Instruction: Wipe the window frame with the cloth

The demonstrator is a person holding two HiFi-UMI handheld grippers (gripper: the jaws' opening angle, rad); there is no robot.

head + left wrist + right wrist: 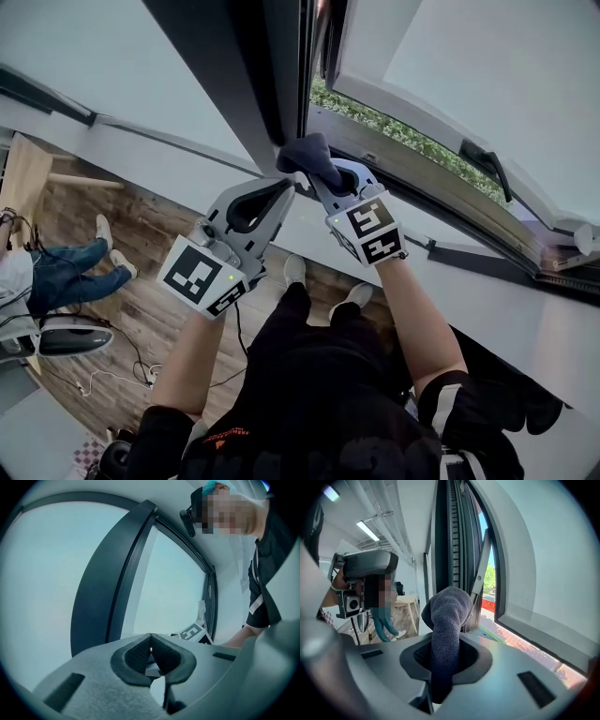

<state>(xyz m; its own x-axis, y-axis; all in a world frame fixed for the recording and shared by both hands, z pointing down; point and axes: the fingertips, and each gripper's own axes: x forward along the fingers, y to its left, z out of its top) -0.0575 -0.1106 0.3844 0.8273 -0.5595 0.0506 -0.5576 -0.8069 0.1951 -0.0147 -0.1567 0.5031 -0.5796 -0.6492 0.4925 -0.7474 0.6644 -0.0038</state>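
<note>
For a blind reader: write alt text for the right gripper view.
The right gripper is shut on a grey cloth, its bunched end raised in front of the dark window frame. The open sash lies to the right; a person stands at left.

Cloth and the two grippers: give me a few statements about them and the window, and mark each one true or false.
1. The right gripper is shut on the cloth. True.
2. The left gripper holds a second cloth. False: its jaws are together with nothing between them.
3. The window is open, and greenery shows through the gap. True.
4. The cloth is white. False: it is dark grey.
</note>
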